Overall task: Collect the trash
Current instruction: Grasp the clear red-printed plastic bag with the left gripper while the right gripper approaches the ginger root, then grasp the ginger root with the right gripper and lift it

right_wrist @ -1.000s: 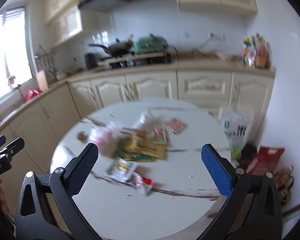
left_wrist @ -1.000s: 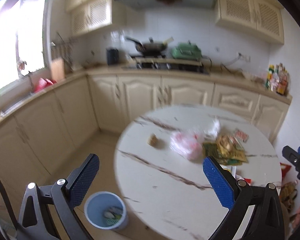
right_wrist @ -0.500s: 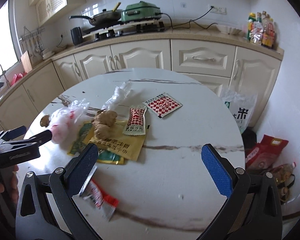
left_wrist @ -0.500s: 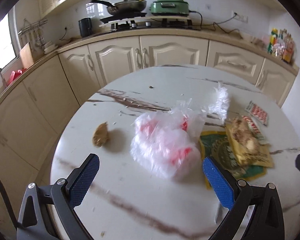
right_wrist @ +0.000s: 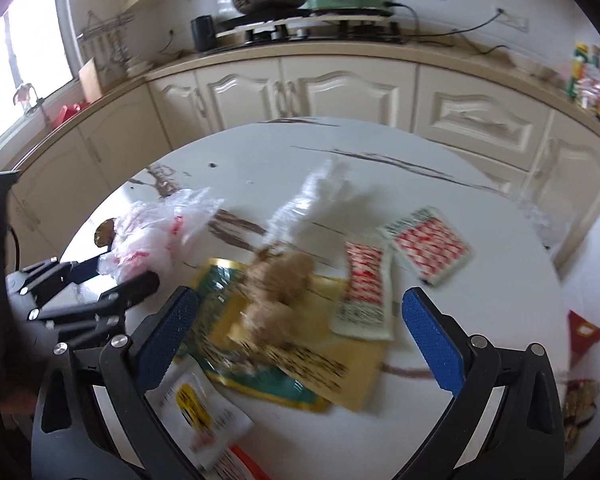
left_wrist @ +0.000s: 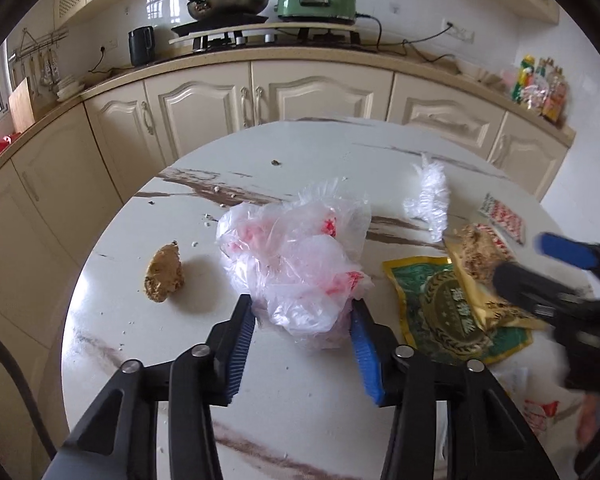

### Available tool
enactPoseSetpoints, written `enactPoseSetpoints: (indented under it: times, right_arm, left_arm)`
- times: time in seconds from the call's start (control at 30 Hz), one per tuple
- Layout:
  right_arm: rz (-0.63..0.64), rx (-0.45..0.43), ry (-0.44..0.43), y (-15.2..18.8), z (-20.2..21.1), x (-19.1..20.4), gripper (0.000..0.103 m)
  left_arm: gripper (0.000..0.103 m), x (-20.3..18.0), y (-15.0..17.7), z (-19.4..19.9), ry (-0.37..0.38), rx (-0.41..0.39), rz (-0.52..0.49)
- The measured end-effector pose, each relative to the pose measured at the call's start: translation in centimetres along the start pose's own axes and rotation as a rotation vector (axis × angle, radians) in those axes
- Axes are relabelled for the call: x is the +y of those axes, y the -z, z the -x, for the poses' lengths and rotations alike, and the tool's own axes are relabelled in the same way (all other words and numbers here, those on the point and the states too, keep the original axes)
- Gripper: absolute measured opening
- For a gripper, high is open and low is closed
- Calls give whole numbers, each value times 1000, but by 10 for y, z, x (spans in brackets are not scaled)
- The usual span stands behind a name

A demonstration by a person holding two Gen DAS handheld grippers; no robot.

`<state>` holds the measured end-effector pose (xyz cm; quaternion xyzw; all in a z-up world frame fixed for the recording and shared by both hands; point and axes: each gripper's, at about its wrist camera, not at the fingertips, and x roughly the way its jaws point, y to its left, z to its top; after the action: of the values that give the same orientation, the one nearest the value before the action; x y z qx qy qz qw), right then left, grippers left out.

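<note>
Both grippers have dropped in close over the round marble table (left_wrist: 300,420) since a second ago, when I was looking at the whole kitchen from further back. Now my left gripper (left_wrist: 303,316) has its jaws closing around the crumpled clear plastic bag with red print (left_wrist: 296,256), blue pads pressing into its near end, so I'd call that grabbed. A brown lump (left_wrist: 164,272) sits on the table off to the bag's left, well apart from it. My right gripper (right_wrist: 300,312) is wide, jaws just starting to close, nothing pinched; it hovers over the yellow and green wrappers (right_wrist: 284,344) with a knobbly piece of ginger (right_wrist: 280,284) on top. Just right of those lie two red-checked sachets (right_wrist: 426,246), and a twisted clear wrapper (right_wrist: 308,196) lies behind the ginger. It's all a bit blurry on the right cam.
</note>
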<state>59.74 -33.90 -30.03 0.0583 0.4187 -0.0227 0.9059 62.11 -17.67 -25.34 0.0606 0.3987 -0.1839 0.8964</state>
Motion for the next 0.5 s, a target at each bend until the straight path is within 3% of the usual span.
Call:
enactPoseSetpoints:
  times: [0.03,0.1,0.17,0.27,0.5]
  right_arm:
    - [10,16,-5,-1,-6,4,90]
    - [27,50,-10,-3,-18,10,64]
    - [29,84,-8,-1,-28,13,54]
    - [21,77,-15,1,-29,12,45]
    - [-1,42,-37,6,-9,12,44]
  left_arm:
    - [29,2,8,9,8,-6,5]
    - [25,10,12,17,37,-13,14]
    - [23,18,17,23,55,-17,23]
    - [20,27,23,37,71,-34,35]
    - [15,40,36,73,157,-84,51]
